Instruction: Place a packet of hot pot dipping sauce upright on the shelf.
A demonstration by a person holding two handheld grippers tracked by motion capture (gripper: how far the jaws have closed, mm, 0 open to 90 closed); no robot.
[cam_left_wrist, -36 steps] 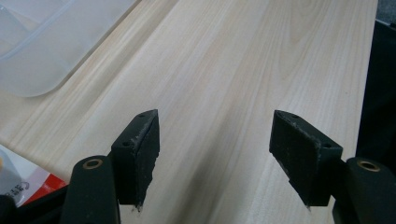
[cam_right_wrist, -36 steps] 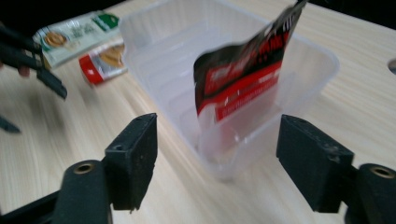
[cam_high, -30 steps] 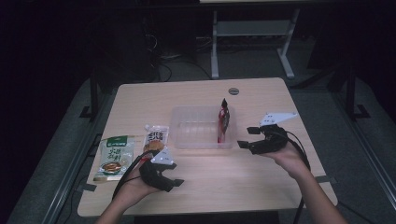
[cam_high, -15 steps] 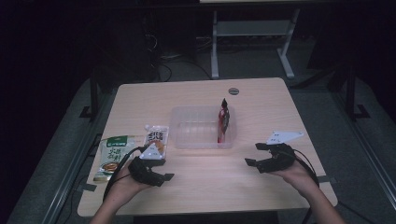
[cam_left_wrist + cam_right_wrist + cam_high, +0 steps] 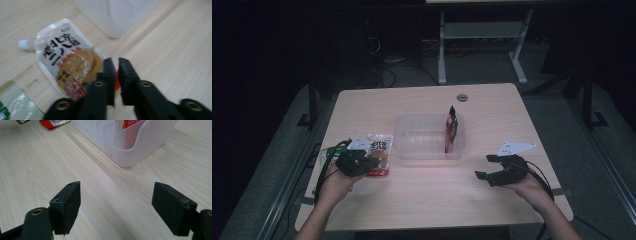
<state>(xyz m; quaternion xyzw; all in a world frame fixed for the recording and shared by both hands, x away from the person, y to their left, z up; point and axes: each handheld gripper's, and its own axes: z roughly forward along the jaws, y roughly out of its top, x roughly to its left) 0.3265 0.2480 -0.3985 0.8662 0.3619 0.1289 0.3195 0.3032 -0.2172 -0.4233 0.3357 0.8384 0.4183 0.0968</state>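
Note:
A white sauce pouch (image 5: 379, 149) (image 5: 67, 62) with a small cap and a red bottom lies flat on the table, left of a clear plastic tub (image 5: 422, 156) (image 5: 130, 152). My left gripper (image 5: 373, 162) (image 5: 117, 62) sits over the pouch's lower corner. Its jaws have just been closing and now stand nearly together, with the red corner showing in the slit between them. My right gripper (image 5: 484, 166) (image 5: 116, 205) hovers low over bare wood to the right of the tub, jaws wide apart with nothing between them.
A dark red packet (image 5: 451, 131) (image 5: 130, 125) stands upright at the tub's right end. A green and white packet (image 5: 324, 159) (image 5: 10, 105) lies left of the pouch near the table's left edge. A round grommet (image 5: 462, 97) sits at the far side.
The left gripper moved forward onto the pouch and its jaws came together. The right gripper sank and drew back toward the near right of the table, then held still.

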